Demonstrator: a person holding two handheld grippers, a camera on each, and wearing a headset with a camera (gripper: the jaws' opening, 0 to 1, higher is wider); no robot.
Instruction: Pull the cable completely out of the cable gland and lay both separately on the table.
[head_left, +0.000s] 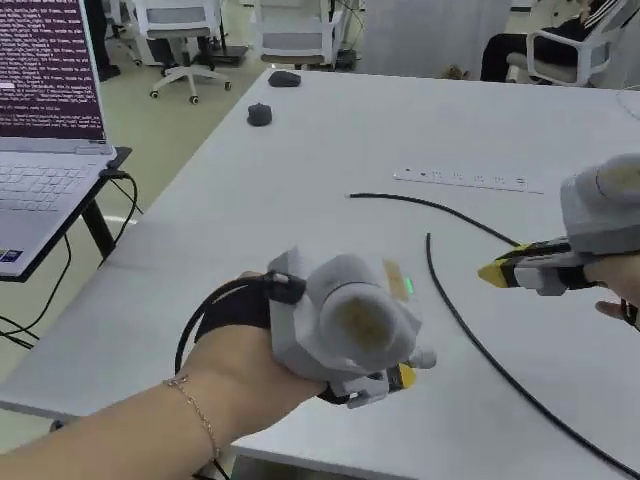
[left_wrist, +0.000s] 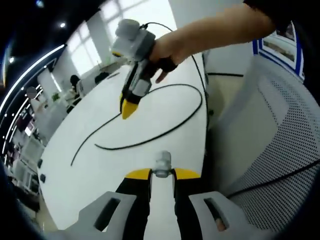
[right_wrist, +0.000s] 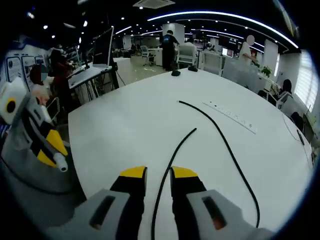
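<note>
Left gripper (left_wrist: 161, 175) is clamped on the grey cable gland (left_wrist: 162, 163), held above the desk's (head_left: 300, 180) near edge. Right gripper (right_wrist: 152, 179) has its jaws slightly apart, the black cable (right_wrist: 220, 135) running between them; the cable lies loose across the desk's right side.

Head view down over the table (head_left: 300, 180); both gripper views low along it; cable (head_left: 420, 200) common to all 3.
</note>
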